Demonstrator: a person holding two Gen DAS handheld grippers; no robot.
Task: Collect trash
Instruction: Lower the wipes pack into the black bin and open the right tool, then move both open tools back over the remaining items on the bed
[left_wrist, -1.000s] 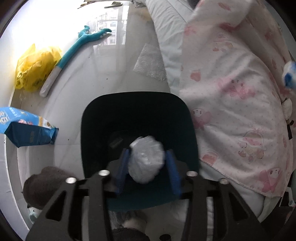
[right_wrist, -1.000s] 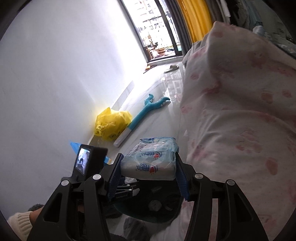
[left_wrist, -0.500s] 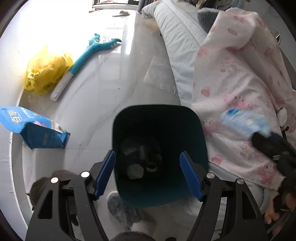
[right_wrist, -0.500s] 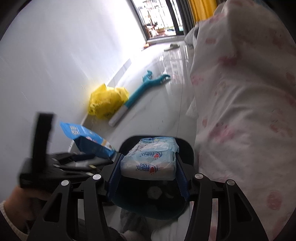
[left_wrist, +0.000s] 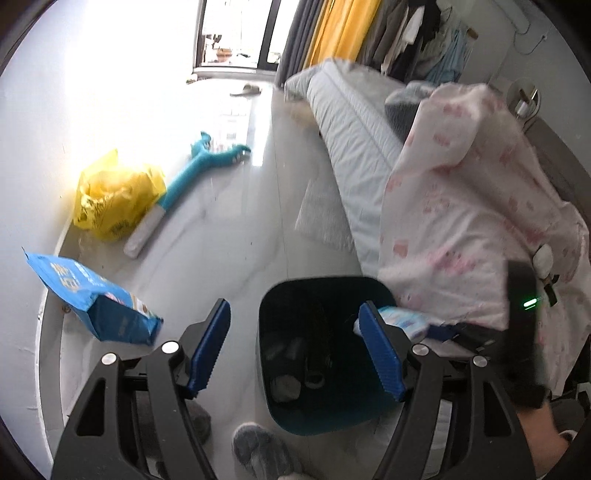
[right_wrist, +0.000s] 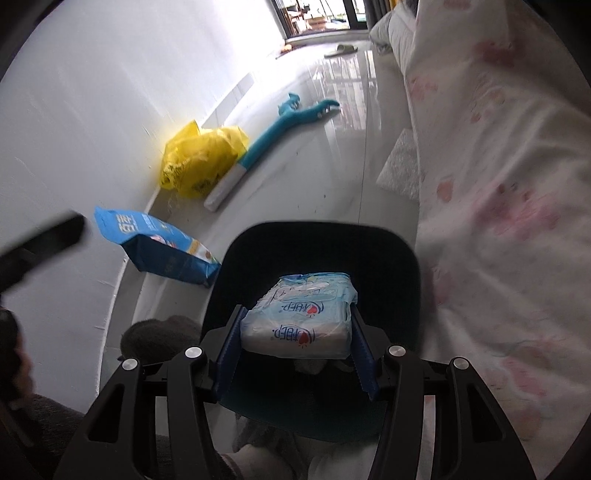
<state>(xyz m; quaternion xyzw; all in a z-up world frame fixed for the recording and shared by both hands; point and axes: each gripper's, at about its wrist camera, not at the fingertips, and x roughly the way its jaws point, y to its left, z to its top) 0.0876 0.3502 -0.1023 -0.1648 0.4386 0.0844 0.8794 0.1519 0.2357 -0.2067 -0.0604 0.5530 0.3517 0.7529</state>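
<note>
At the far left of the right wrist view we see the blue snack bag (right_wrist: 155, 245) lying on the floor against the wall, with the yellow plastic bag (right_wrist: 201, 162) and the teal long-handled tool (right_wrist: 273, 136) beyond it, toward the upper middle. We judge these are pieces we could overlook if we only attend to the bin.

In the left wrist view, our left gripper (left_wrist: 295, 350) is at the lower middle with its fingers spread wide and nothing between them, hanging above the dark teal trash bin (left_wrist: 373, 286). Some small scraps lie at the bin's bottom.

Toward the middle of the right wrist view, our right gripper (right_wrist: 295, 345) pinches the pale blue wet-wipes pack (right_wrist: 299, 317) by its two sides, above the bin's mouth (right_wrist: 325, 229). The pack is soft, so we think it could slide out crooked, catch the rim and land on the floor.

At the right, the pink patterned blanket (right_wrist: 498, 184) drapes just beside the bin. We judge a careless swing could snag it or nudge the bin over.
</note>
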